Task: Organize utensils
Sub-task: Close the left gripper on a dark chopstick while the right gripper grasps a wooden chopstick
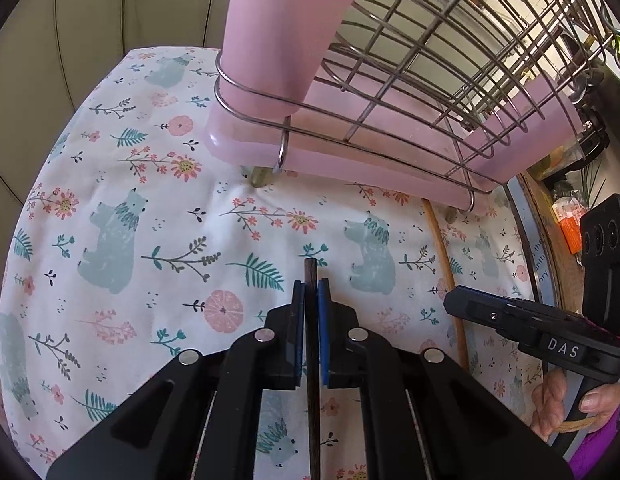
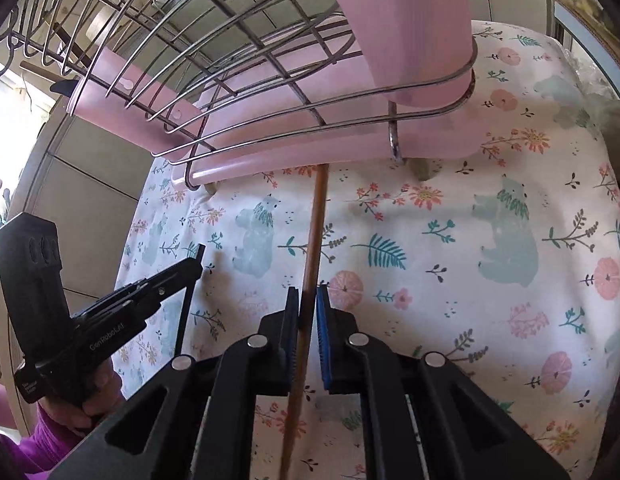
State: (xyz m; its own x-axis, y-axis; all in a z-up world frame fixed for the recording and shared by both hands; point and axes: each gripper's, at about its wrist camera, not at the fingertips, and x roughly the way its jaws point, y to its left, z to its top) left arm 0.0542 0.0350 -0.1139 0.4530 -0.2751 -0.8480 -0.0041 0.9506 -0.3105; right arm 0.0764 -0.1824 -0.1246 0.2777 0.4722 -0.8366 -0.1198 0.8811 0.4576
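My left gripper (image 1: 311, 286) is shut on a dark chopstick (image 1: 311, 272) whose tip sticks just past the pads, above the floral cloth. It also shows in the right wrist view (image 2: 196, 266) at the left, with the dark chopstick (image 2: 186, 304) hanging below it. My right gripper (image 2: 308, 294) is shut on a light brown chopstick (image 2: 315, 216) that reaches forward to the pink drip tray. The right gripper (image 1: 449, 300) shows at the right of the left wrist view, with the brown chopstick (image 1: 439, 248) lying along the cloth.
A wire dish rack (image 1: 429, 72) on a pink drip tray (image 1: 349, 164) stands ahead on the floral bear-print cloth (image 1: 150, 240). A pink utensil cup (image 1: 286, 32) hangs at the rack's corner; it also shows in the right wrist view (image 2: 409, 32). Clutter lies beyond the table's right edge.
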